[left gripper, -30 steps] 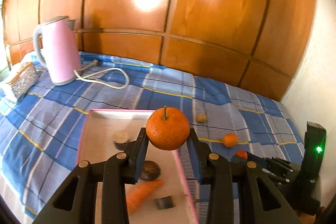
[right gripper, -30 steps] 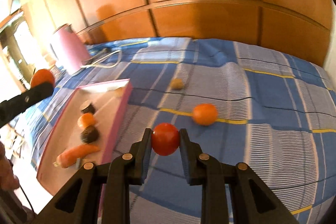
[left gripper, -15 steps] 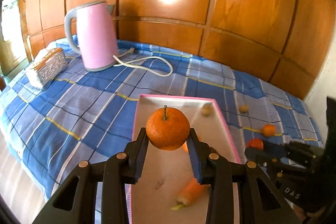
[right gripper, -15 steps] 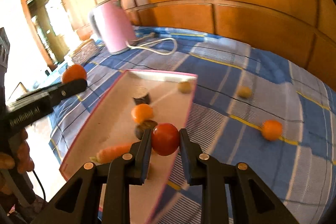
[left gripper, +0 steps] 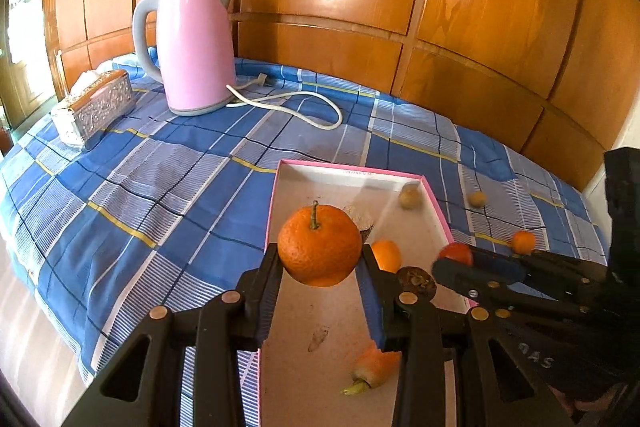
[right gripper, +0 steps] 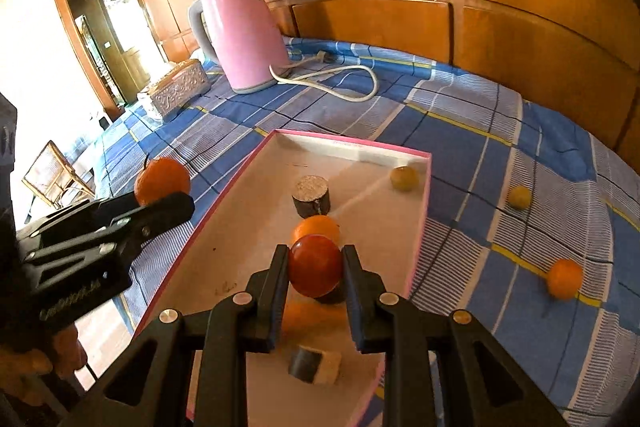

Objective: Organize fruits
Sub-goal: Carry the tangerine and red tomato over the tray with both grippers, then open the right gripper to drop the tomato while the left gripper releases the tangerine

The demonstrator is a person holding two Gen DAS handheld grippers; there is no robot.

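Observation:
My left gripper (left gripper: pixel 319 257) is shut on a stemmed orange mandarin (left gripper: pixel 320 243), held above the near left part of the pink-rimmed tray (left gripper: pixel 352 171). My right gripper (right gripper: pixel 316 257) has a red tomato (right gripper: pixel 315 271) between its pads over the tray (right gripper: pixel 348 143); its jaws are opening, with the pads still touching the fruit. Inside the tray lie a small orange (right gripper: pixel 316 226), a tan fruit (right gripper: pixel 404 178), a dark stump (right gripper: pixel 310 197) and a carrot (left gripper: pixel 376 367). On the cloth to the right are a tan fruit (right gripper: pixel 519 197) and a small orange (right gripper: pixel 565 279).
A pink kettle (left gripper: pixel 192 47) with a white cord (left gripper: pixel 304 107) stands at the back of the blue checked cloth, with a silver tissue box (left gripper: pixel 94 103) to its left. Wooden panels close the back. The table edge drops off at the near left.
The right gripper carried the tomato left, from over the cloth to over the tray. The left gripper swung left and sank with the mandarin, so the tray now lies under both.

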